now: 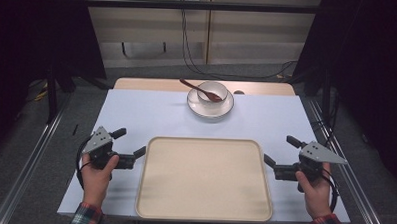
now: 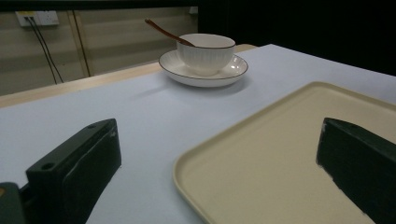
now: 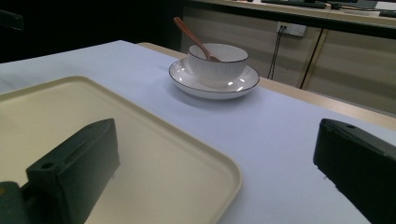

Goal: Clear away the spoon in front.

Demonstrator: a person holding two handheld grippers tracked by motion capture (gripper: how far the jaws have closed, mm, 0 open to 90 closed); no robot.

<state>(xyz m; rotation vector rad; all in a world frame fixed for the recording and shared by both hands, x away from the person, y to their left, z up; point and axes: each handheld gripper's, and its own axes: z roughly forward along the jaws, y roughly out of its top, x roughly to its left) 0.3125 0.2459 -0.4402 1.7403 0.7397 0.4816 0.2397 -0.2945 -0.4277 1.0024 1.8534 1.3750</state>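
Note:
An empty beige tray (image 1: 204, 177) lies at the table's near middle. Beyond it a white bowl (image 1: 212, 90) stands on a white plate (image 1: 221, 109), with a brown spoon (image 1: 195, 87) leaning in the bowl, handle to the left. My left gripper (image 1: 133, 142) is open beside the tray's left edge, my right gripper (image 1: 278, 150) open beside its right edge, each held in a hand. In the left gripper view, the open left gripper (image 2: 217, 135) straddles the tray's rim (image 2: 187, 161), the bowl (image 2: 205, 51) ahead. The right gripper (image 3: 215, 135) likewise spans the tray (image 3: 46, 112), facing the bowl (image 3: 217, 63).
A pale cloth (image 1: 151, 115) covers the table, with a wooden strip (image 1: 147, 84) bare at the far edge. Metal rails (image 1: 32, 156) run along the floor on both sides. Cables (image 1: 188, 51) hang from wall sockets behind the table. Dark curtains flank the space.

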